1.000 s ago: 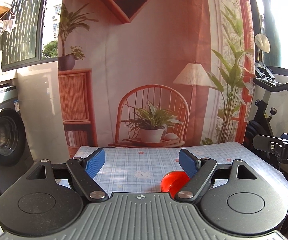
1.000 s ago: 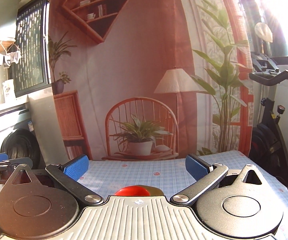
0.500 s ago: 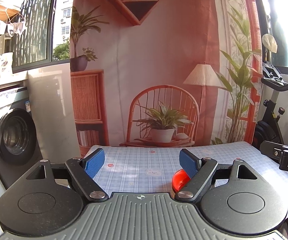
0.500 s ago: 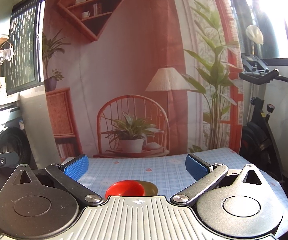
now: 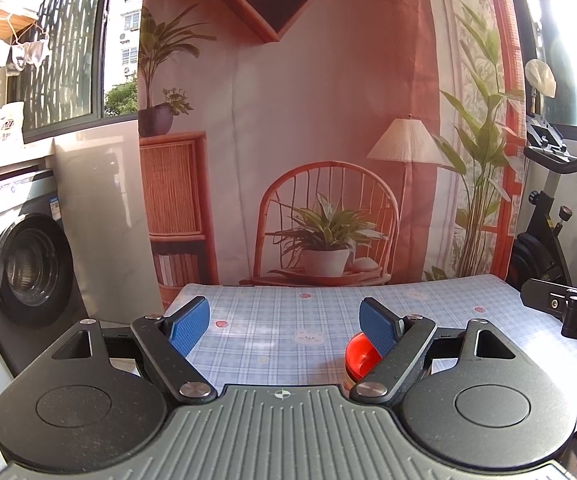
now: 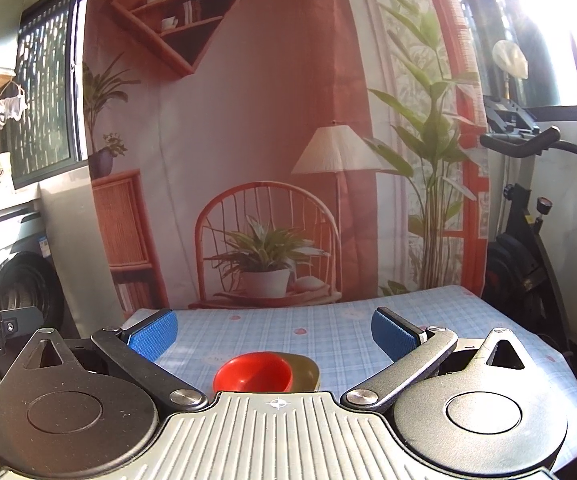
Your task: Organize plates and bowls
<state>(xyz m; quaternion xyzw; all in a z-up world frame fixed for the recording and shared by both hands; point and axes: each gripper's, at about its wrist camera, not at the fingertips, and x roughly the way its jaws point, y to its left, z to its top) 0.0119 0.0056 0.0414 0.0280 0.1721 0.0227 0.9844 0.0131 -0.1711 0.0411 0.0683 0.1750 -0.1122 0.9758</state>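
Observation:
A red bowl (image 6: 253, 373) sits in a yellow-brown dish (image 6: 303, 370) on the checked tablecloth (image 6: 328, 332), near the table's front edge. In the right wrist view it lies low between my right gripper's (image 6: 274, 330) open blue pads, partly hidden by the gripper body. In the left wrist view the red bowl (image 5: 358, 358) shows just behind the right pad of my left gripper (image 5: 286, 322), which is open and empty. The right gripper's tip (image 5: 564, 304) shows at the left view's right edge.
A printed backdrop (image 5: 320, 120) hangs behind the table's far edge. A washing machine (image 5: 20, 268) stands left of the table. An exercise bike (image 6: 528, 216) stands right of it. The tablecloth (image 5: 288, 320) beyond the bowl carries nothing else in view.
Both grippers have shifted slightly, so the red bowl sits further right in the left view and shows more fully in the right view. Both stay open.

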